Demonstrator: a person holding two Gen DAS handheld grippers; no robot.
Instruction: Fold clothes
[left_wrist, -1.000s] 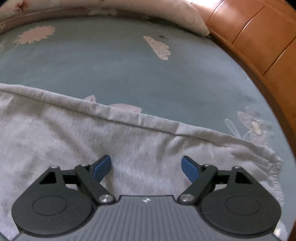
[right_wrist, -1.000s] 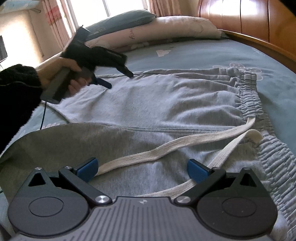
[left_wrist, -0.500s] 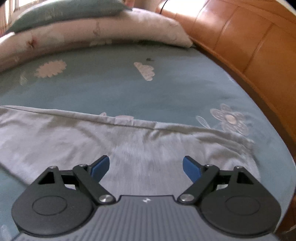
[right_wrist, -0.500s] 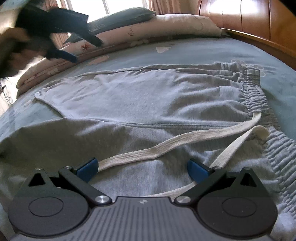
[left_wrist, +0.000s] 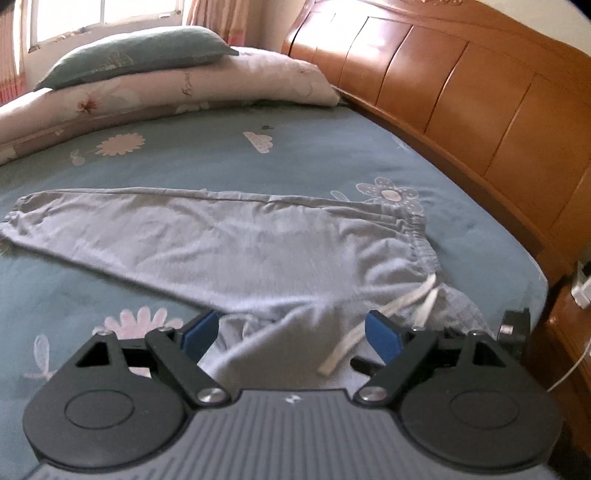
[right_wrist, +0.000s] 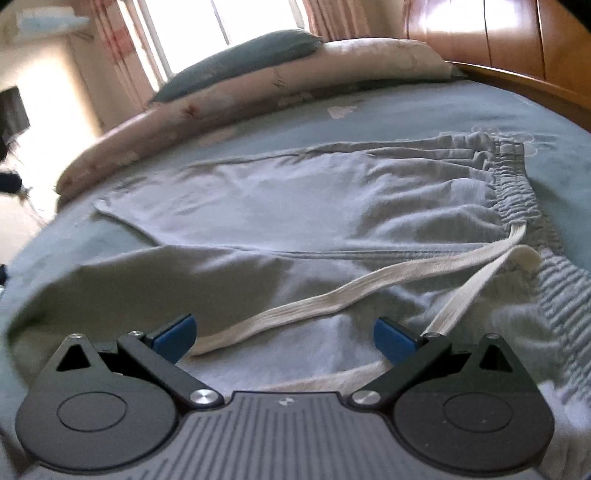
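Bedroom setting: a teal floral bedsheet (left_wrist: 192, 173) covers the bed, pillows (left_wrist: 192, 81) at the far end, wooden headboard (left_wrist: 480, 99) along the right. Your grey sweatpants (left_wrist: 240, 243) lie spread flat on the sheet, one leg running left to its cuff, the elastic waistband (right_wrist: 517, 192) to the right, the cream drawstring (right_wrist: 332, 295) loose across the front. Your left gripper (left_wrist: 291, 332), a second ago low over the far leg, has pulled back and risen; its jaws stand wide apart, nothing between them. Your right gripper (right_wrist: 284, 334) has held position over the drawstring, jaws likewise apart, gripping nothing. Assessment: smoothing appears finished; no fold has begun, and the cuff end looks the likely next grasp.
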